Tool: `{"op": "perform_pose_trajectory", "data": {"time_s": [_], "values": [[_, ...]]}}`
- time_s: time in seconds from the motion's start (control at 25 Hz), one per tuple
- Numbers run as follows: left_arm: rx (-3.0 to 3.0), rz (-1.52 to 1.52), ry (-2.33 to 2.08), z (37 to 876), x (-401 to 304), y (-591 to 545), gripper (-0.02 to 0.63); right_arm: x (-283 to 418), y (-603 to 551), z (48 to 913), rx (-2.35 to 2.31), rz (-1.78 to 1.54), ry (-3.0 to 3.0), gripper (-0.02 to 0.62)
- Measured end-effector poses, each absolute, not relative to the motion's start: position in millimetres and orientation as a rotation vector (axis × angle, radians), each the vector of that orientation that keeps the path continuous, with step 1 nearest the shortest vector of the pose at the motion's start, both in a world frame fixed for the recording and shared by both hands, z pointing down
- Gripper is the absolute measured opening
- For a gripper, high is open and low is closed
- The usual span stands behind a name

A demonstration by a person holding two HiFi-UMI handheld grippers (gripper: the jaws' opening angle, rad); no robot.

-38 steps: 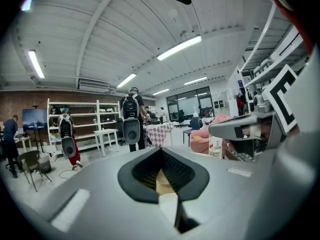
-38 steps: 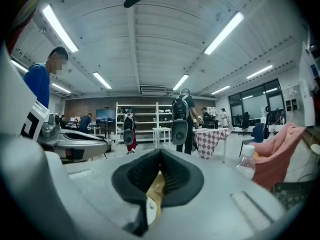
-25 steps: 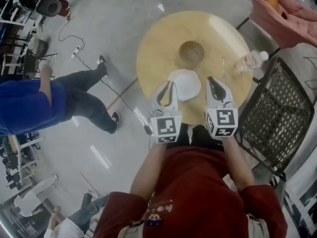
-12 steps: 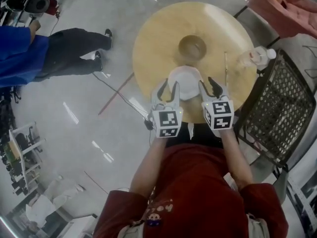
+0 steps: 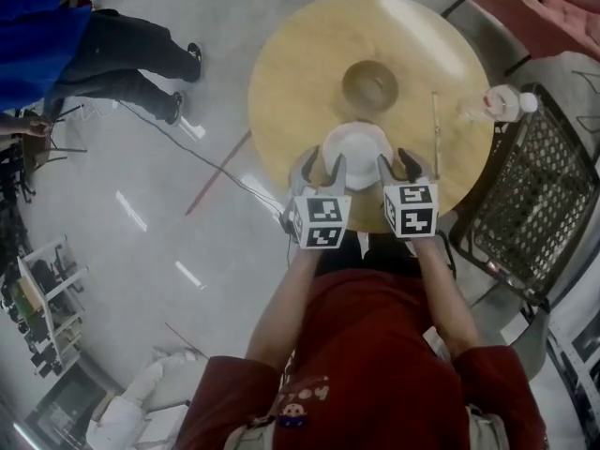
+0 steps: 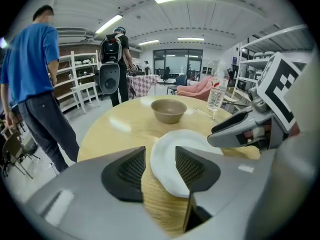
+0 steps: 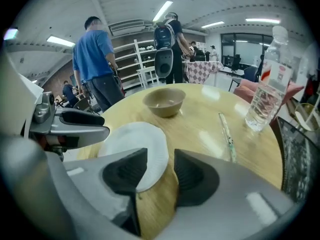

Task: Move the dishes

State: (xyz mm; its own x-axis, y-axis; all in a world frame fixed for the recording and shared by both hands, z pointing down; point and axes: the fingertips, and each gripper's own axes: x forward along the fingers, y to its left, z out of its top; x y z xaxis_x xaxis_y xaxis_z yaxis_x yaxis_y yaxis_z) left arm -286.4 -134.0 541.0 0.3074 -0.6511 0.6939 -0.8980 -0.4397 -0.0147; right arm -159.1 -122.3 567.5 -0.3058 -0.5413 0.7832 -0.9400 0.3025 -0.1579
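Observation:
A white plate (image 5: 358, 148) lies on the near side of the round wooden table (image 5: 291, 73), with a brown bowl (image 5: 369, 84) behind it at the centre. My left gripper (image 5: 322, 169) stands open at the plate's left edge, my right gripper (image 5: 398, 166) open at its right edge. Both sets of jaws have just been opening. In the left gripper view the plate's rim (image 6: 170, 159) lies between the open jaws of the left gripper (image 6: 160, 155), and the pads do not press on it. The right gripper view shows the plate (image 7: 135, 149) reaching between the spread jaws of the right gripper (image 7: 161, 156).
A clear water bottle (image 5: 497, 103) and a thin stick (image 5: 436, 120) lie at the table's right. A black mesh chair (image 5: 525, 204) stands close on the right. A person in blue (image 5: 56, 36) stands on the floor at the left, with cables (image 5: 216, 172) nearby.
Both grippers have come down to the plate's two sides and their jaws have spread from shut to open. The person in blue has shifted toward the upper left.

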Motion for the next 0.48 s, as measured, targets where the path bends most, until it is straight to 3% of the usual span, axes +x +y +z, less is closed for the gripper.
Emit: {"op": "perform_pose_trajectory", "data": {"time_s": [0.48], "values": [[2.162, 0.974, -1.212, 576, -284, -137, 0.206, -161, -117, 588, 1.340, 0.911, -1.860, 0.167]]}}
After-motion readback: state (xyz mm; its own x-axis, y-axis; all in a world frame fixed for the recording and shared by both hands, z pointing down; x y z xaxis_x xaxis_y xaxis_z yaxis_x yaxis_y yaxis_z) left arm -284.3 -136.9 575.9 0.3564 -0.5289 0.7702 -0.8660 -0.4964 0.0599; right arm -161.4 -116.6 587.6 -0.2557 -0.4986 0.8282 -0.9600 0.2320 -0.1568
